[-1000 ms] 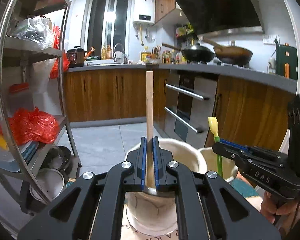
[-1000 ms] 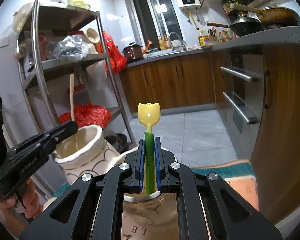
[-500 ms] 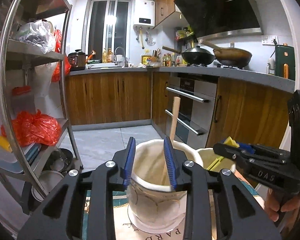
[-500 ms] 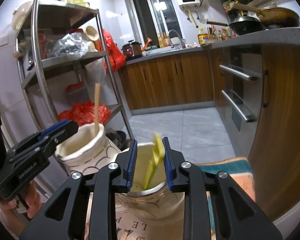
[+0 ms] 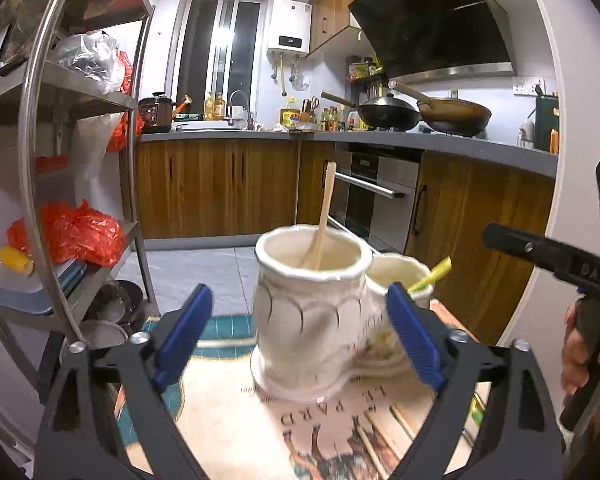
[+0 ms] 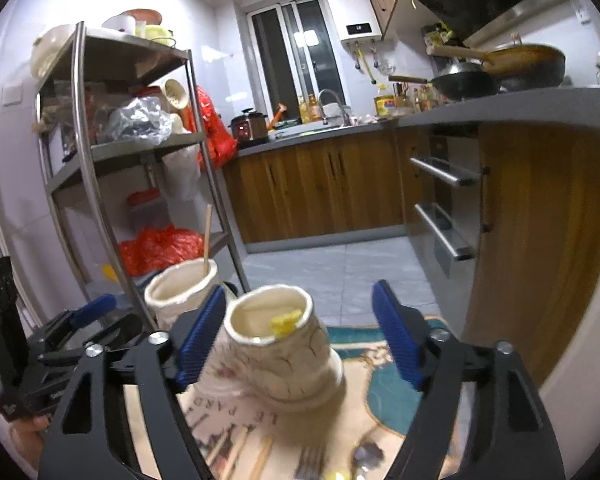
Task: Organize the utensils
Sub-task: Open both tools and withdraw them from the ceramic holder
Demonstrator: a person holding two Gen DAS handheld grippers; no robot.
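Two cream ceramic holders stand side by side on a printed mat. The left holder holds a wooden utensil that leans on its rim. The right holder holds a yellow-green utensil, seen also in the left wrist view. My left gripper is wide open and empty, in front of the left holder. My right gripper is wide open and empty, around the right holder without touching it. Chopsticks and more utensils lie on the mat near me.
The mat has printed letters and a teal border. A steel shelf rack with red bags stands at the left. Wooden cabinets and an oven line the back and right. The right gripper's body shows at the right edge.
Both grippers opened and let go: the wooden utensil dropped into the left holder, the yellow-green one into the right holder. Both grippers then pulled back, jaws wider.
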